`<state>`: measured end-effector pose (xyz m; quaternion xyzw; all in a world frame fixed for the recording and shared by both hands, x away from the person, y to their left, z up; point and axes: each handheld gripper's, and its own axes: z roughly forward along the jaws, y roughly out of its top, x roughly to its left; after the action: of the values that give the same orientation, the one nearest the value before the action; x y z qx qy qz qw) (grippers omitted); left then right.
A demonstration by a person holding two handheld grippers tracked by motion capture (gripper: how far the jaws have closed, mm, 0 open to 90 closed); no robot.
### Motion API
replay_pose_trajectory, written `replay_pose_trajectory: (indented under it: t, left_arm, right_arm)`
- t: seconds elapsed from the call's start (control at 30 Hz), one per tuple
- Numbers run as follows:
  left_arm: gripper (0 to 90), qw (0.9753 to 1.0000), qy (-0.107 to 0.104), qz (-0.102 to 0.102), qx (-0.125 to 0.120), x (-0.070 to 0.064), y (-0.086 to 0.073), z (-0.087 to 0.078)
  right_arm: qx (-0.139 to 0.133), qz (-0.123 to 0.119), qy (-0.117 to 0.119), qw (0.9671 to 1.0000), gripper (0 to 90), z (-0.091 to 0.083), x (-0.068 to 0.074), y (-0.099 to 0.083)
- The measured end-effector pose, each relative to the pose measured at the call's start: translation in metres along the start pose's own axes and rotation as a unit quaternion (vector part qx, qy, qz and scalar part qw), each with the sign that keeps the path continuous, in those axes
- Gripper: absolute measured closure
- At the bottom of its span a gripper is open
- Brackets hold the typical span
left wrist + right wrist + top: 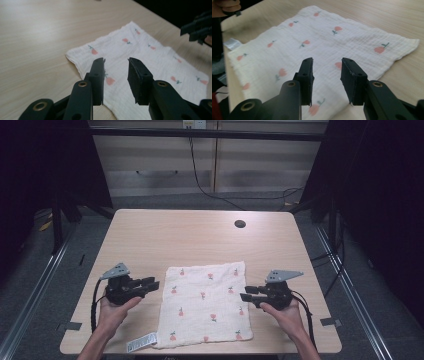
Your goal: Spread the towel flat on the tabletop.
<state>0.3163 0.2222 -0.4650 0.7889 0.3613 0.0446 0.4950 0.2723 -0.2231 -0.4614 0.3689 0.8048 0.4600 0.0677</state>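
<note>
- A white cloth [206,306] printed with small pink fruit is lying flat and fully spread on the near half of the wooden surface [200,235], its near edge close to the surface's front edge; a small label [141,342] is sticking out at its near left corner.
- The left tool [151,283] is hovering just beside the cloth's left edge, jaws parted and holding nothing; in the left gripper view the same tool [116,62] is pointing over the cloth [150,62] near a corner, apparently to line up with the edge.
- The right tool [248,293] is sitting at the cloth's right edge, likewise spread apart and empty; in the right gripper view this tool [327,62] is looking across the cloth [312,45] from just above it.
- The two tools are facing each other from opposite sides, which is suggesting that each is preparing to pinch an edge, probably so the cloth can be lifted or folded evenly.
- A round hole [240,224] is showing at the far side of the surface, well apart from the cloth.
</note>
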Motion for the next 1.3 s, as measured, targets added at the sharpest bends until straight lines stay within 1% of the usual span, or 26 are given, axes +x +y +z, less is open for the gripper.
replay_pose_trajectory:
  t: [0.03, 0.07, 0.1, 0.17, 0.23, 0.3, 0.33, 0.4, 0.47, 0.53, 0.6, 0.63, 0.67, 0.8, 0.83, 0.97, 1.0, 1.03, 1.1, 1.27, 1.3]
  left_arm:
    - [65.7, 1.0, 0.0, -0.001, 0.007, 0.001, 0.0, 0.007]
    - [65.3, 0.9999, -0.002, -0.008, 0.012, 0.003, -0.001, 0.013]
    - [64.5, 0.9998, -0.001, -0.015, 0.014, 0.005, -0.001, 0.018]
    - [63.6, 0.9996, -0.006, -0.014, 0.025, 0.008, -0.002, 0.028]
    - [63.6, 0.9994, -0.006, -0.008, 0.035, 0.009, -0.005, 0.036]
    - [65.0, 0.9982, 0.003, 0.011, 0.059, 0.004, -0.008, 0.044]
    - [66.4, 0.9977, 0.003, 0.017, 0.065, 0.002, -0.008, 0.046]
    - [67.7, 0.9967, 0.003, 0.03, 0.076, -0.001, -0.01, 0.048]
    - [69.5, 0.9961, 0.009, 0.035, 0.081, -0.002, -0.013, 0.05]
    - [70.1, 0.9957, 0.011, 0.034, 0.085, -0.001, -0.014, 0.052]
    - [70.2, 0.9954, 0.012, 0.035, 0.088, 0.0, -0.016, 0.054]
    - [70.4, 0.9958, 0.011, 0.031, 0.085, 0.0, -0.017, 0.054]
    - [70.4, 0.9961, 0.011, 0.028, 0.083, 0.001, -0.017, 0.055]
    - [70.3, 0.9964, 0.012, 0.028, 0.079, 0.0, -0.017, 0.056]
    - [70.3, 0.9966, 0.009, 0.026, 0.078, 0.0, -0.018, 0.056]
    - [70.2, 0.9963, 0.005, 0.032, 0.08, -0.006, -0.019, 0.057]
    - [70.2, 0.9963, 0.001, 0.031, 0.08, -0.006, -0.02, 0.057]
    - [70.2, 0.9966, 0.0, 0.03, 0.077, -0.007, -0.02, 0.057]
    - [70.3, 0.9967, 0.001, 0.029, 0.076, -0.008, -0.021, 0.057]
    - [70.2, 0.9968, -0.002, 0.026, 0.076, -0.008, -0.021, 0.058]
    - [70.2, 0.9966, -0.002, 0.029, 0.077, -0.008, -0.021, 0.058]
  right_arm:
    - [0.006, 0.002, -0.001, 1.0, 60.9, 0.005, -0.004, 0.002]
    - [0.011, 0.004, -0.001, 0.9999, 60.3, 0.01, -0.008, 0.003]
    - [0.016, 0.007, -0.006, 0.9998, 59.3, 0.015, -0.012, 0.004]
    - [0.02, 0.015, -0.009, 0.9996, 57.7, 0.023, -0.02, 0.006]
    - [0.026, 0.023, -0.019, 0.9992, 58.2, 0.032, -0.028, 0.006]
    - [0.038, 0.019, -0.029, 0.9987, 59.6, 0.041, -0.032, 0.006]
    - [0.046, 0.016, -0.03, 0.9984, 60.7, 0.045, -0.033, 0.006]
    - [0.052, 0.01, -0.029, 0.9982, 61.0, 0.049, -0.031, 0.006]
    - [0.056, 0.004, -0.024, 0.9981, 61.5, 0.053, -0.03, 0.005]
    - [0.068, -0.002, -0.029, 0.9973, 61.7, 0.056, -0.028, 0.002]
    - [0.074, 0.001, -0.028, 0.9968, 61.9, 0.059, -0.027, -0.002]
    - [0.068, 0.003, -0.026, 0.9974, 62.2, 0.058, -0.028, -0.003]
    - [0.068, 0.007, -0.027, 0.9973, 62.8, 0.057, -0.028, -0.004]
    - [0.066, 0.006, -0.031, 0.9973, 64.3, 0.053, -0.027, -0.008]
    - [0.064, 0.006, -0.027, 0.9976, 64.6, 0.052, -0.028, -0.009]
    - [0.066, 0.007, -0.033, 0.9972, 65.2, 0.046, -0.027, -0.013]
    - [0.065, 0.004, -0.035, 0.9973, 65.2, 0.044, -0.026, -0.014]
    - [0.068, 0.007, -0.035, 0.997, 65.2, 0.042, -0.025, -0.015]
    - [0.072, 0.004, -0.038, 0.9967, 65.4, 0.039, -0.024, -0.017]
    - [0.082, 0.004, -0.035, 0.996, 65.3, 0.032, -0.019, -0.021]
    - [0.081, 0.006, -0.031, 0.9962, 65.2, 0.031, -0.02, -0.021]
